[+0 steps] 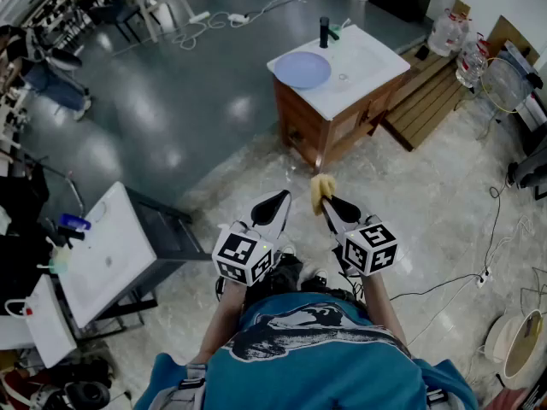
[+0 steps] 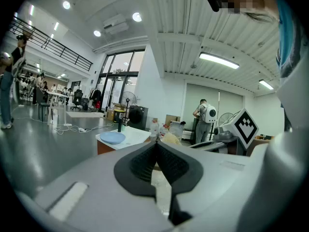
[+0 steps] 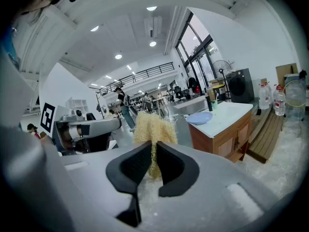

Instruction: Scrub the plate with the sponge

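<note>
Bare floor [image 1: 214, 126] lies before the plate [image 1: 302, 69]; left gripper [image 1: 275, 203] jaws together, right gripper [image 1: 329, 205] jaws clamping sponge [image 1: 320, 188].

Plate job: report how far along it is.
Done: the right gripper is shut on the sponge. In hand: nothing touches the plate, which sits on the counter well ahead. To do: reach it and scrub. The left gripper is shut, empty.

A wooden cabinet [image 1: 323, 135] with a white top stands on the glossy floor [image 1: 197, 109] at upper centre of the frame, a pale blue plate [image 1: 302, 69] lying at the top's left end, near a dark upright cylinder [image 1: 325, 32].
</note>
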